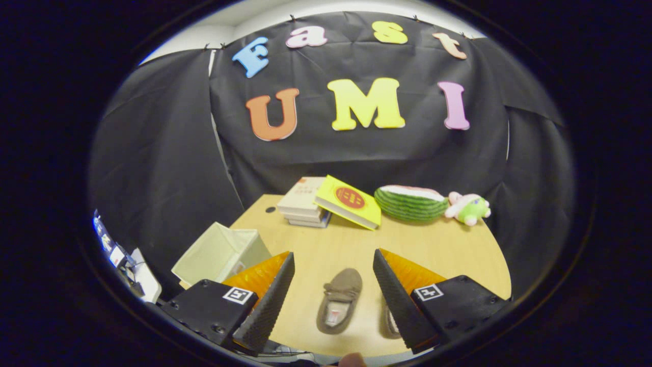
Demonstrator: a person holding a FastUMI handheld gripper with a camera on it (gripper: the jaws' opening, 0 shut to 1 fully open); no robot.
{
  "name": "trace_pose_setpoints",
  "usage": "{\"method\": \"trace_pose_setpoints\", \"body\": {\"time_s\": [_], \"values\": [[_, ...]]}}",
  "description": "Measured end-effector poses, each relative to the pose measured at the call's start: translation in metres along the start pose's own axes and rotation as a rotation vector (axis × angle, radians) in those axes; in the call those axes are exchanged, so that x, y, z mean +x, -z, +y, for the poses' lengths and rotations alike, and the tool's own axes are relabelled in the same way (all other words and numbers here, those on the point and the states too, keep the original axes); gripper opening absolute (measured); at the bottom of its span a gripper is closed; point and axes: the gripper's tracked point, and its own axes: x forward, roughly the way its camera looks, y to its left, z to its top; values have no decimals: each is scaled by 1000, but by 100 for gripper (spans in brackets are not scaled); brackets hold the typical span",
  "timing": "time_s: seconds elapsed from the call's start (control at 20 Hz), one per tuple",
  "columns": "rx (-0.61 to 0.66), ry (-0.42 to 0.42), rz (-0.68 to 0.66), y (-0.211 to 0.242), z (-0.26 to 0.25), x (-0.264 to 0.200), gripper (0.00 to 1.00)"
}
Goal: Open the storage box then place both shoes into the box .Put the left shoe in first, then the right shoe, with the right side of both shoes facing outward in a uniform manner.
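My gripper (333,262) is open and holds nothing, raised above the wooden table (438,244). A brown slipper (338,302) lies on the table between my fingers, toe pointing away. A second brown slipper (389,322) lies beside it to the right, mostly hidden behind my right finger (395,295). The cream fabric storage box (221,253) stands at the table's left edge, just beyond my left finger (270,298); it looks tilted, and I cannot tell how its lid stands.
At the back of the table lie a stack of books (304,208) with a yellow book (349,201) leaning on it, a watermelon-slice toy (410,203) and a small green and pink plush (468,208). Clutter (122,260) sits off the table's left side.
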Motion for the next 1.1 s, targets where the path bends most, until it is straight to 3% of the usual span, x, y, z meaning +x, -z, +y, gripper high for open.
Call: {"method": "trace_pose_setpoints", "body": {"time_s": [0.35, 0.75, 1.0, 1.1], "values": [[104, -4, 292, 117, -29, 59, 100], [192, -17, 495, 178, -31, 114, 96], [318, -34, 621, 199, -25, 131, 75], [348, -46, 663, 206, -22, 134, 56]]}}
